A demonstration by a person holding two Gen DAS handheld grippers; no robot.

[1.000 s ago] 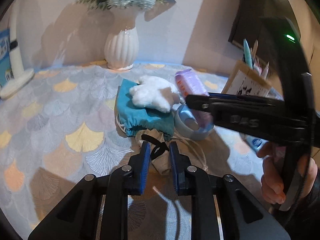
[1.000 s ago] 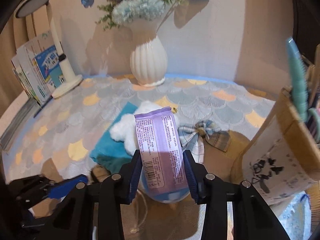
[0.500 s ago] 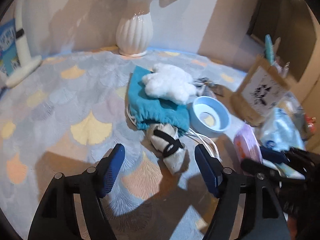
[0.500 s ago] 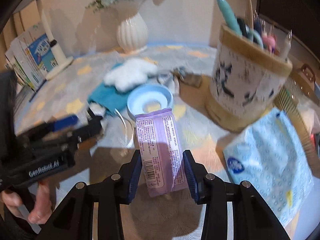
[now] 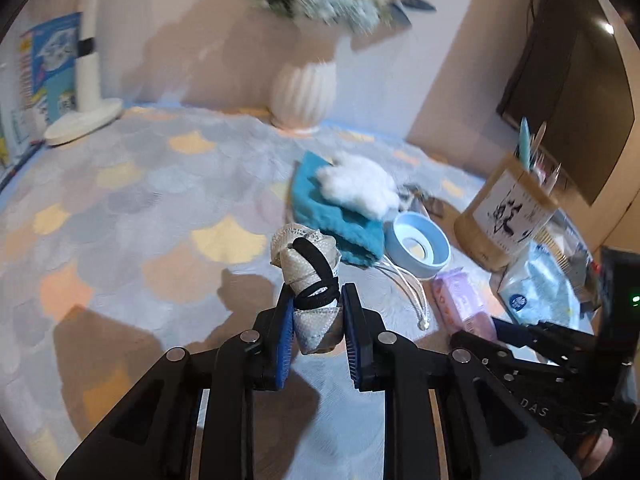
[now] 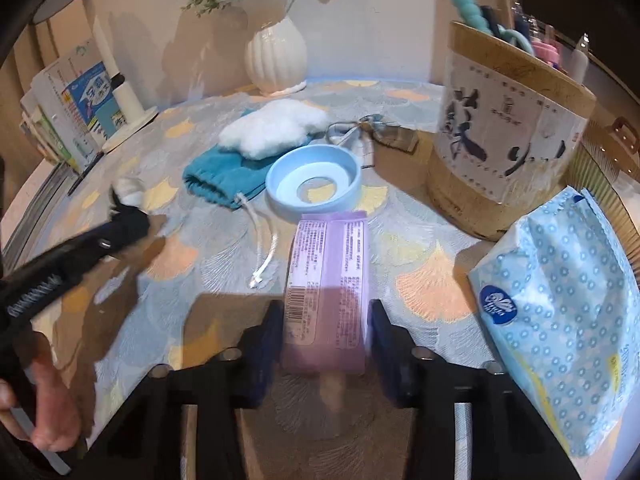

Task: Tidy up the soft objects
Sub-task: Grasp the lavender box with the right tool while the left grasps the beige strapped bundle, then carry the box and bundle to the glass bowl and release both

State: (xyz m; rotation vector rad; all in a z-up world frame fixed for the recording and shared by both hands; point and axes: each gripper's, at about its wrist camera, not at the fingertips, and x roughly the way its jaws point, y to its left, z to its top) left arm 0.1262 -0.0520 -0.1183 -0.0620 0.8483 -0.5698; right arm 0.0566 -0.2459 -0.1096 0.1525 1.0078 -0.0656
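Left gripper (image 5: 316,322), fingers narrowed on the roll (image 5: 310,276), a beige cloth bundle bound with a black band, raised off the tablecloth (image 5: 120,216). Right gripper (image 6: 326,332), fingers flanking the purple pack (image 6: 328,280), which lies flat; contact cannot be told. Ring (image 6: 314,184), landmark: just beyond the pack. Left of the ring: teal pouch (image 6: 224,172) carrying white fluff (image 6: 272,128). Right of the ring: tub (image 6: 508,128); nearer, tissue pack (image 6: 560,320). Beyond: bow (image 6: 372,136), vase (image 6: 276,56).

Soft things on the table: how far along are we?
Nothing looks sorted yet. The left gripper holds the beige bundle; the purple packet sits between the right gripper jaws. The teal pouch, white fluff and bow remain.
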